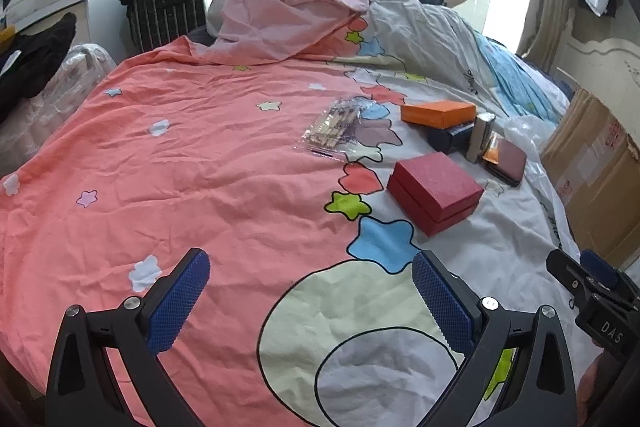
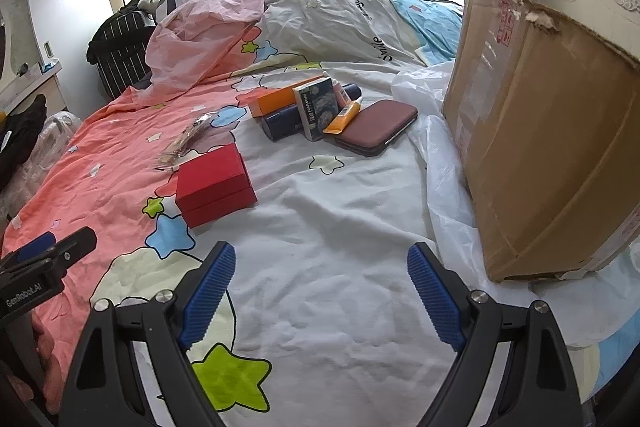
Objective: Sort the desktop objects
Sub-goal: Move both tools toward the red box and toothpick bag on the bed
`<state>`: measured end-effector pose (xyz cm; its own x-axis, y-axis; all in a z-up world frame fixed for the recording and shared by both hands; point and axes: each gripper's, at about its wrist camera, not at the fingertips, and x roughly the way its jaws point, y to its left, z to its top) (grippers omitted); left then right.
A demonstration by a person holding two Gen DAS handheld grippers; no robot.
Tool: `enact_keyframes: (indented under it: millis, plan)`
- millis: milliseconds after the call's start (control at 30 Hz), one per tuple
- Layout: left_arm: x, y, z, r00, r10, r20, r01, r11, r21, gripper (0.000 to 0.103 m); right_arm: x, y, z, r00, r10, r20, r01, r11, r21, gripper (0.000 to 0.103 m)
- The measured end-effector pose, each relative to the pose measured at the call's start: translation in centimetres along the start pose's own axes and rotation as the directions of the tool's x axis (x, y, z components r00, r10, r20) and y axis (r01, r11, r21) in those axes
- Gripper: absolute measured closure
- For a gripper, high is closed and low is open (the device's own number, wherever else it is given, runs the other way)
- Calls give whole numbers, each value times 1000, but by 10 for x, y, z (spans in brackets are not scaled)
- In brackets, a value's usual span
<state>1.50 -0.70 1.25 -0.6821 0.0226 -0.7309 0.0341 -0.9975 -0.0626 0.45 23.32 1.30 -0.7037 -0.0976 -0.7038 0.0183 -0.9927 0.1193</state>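
Both claws agape, empty. Red box ahead-left of right claw. Likely stiff, light; best pinched across side walls.

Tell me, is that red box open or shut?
Shut. The red box has its lid sitting flush on the base, with only a thin seam showing.

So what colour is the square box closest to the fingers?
Red. The square box shows best in the right wrist view, lying closed on the bedspread.
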Motion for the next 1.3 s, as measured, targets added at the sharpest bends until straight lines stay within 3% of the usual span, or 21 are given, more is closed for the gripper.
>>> enact_keyframes:
  millis: [233,733,1300]
  plan:
    - [15,-10,4,998,9,-62,-6,999,47,0,-1,8,2,1000,30,-3,-30,999,-30,17]
    - [21,-5,13,998,34,-43,-32,998,52,0,8,34,9,1000,7,2,-6,991,-134,17]
    - [-33,-2,11,983,90,162,-100,993,58,0,-9,40,7,999,5,33,0,991,-133,17]
